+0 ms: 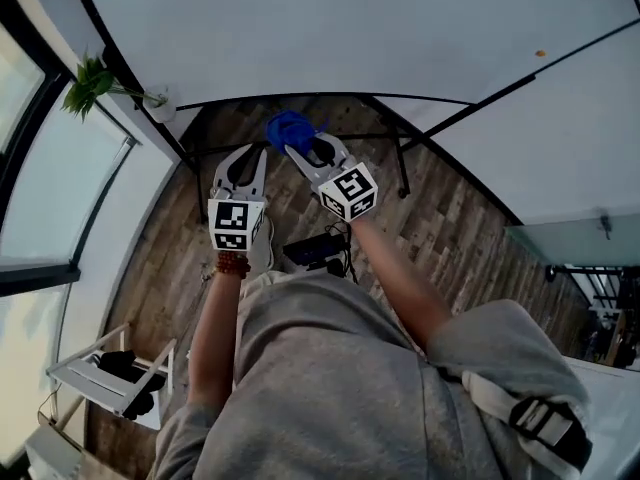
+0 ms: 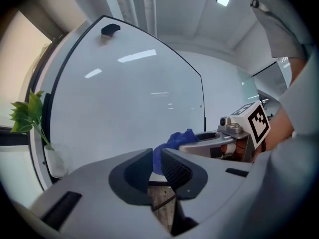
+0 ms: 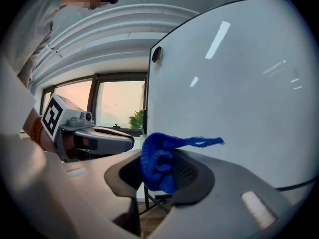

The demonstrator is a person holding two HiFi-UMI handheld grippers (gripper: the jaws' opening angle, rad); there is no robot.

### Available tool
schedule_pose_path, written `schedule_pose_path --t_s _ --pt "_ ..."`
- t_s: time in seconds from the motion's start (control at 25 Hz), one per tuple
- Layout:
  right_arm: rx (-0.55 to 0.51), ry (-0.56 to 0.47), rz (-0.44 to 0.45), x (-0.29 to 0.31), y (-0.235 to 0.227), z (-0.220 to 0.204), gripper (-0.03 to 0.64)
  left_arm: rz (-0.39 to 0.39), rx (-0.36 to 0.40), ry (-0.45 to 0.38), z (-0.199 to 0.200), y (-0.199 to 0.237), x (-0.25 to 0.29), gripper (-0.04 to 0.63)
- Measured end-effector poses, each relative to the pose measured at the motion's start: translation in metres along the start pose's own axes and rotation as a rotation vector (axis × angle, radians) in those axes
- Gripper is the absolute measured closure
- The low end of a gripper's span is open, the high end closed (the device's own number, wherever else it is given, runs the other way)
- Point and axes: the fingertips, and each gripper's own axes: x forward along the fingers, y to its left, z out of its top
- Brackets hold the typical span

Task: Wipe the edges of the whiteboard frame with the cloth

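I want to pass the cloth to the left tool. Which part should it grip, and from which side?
Grip the loose tail of the cloth. It sticks out free past the tips of the right tool, which clamps the bunched part. The left tool, empty and slightly open, is just beside it, so coming in from the left looks best.

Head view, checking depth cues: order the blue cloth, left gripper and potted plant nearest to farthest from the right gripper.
1. Blue cloth, held in the right gripper.
2. Left gripper, just to its left.
3. Potted plant, far left.
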Motion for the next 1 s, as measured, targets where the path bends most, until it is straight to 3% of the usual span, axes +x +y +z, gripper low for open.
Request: schedule_pose_path --t_s 0.16,0.4,0.76,1.0 --pt "0.017 -0.025 -0.093 -0.048 0.001 0.003 0.48 -0.086 0.026 0.03 0.0 -0.047 0.0 0.54" --pt "-0.007 -0.099 -0.261 -0.105 -0.017 0.033 0.48 -0.175 0.056 -0.014 0.026 -0.093 0.008 0.54" --pt "-0.065 -0.174 -0.454 -0.153 -0.038 0.08 0.48 -0.279 0.081 -0.132 0.082 -0.124 0.022 0.54" --pt "-0.097 -0.177 -0.572 -0.17 -0.055 0.097 0.48 -0.347 0.098 -0.158 0.101 -0.138 0.04 0.54"
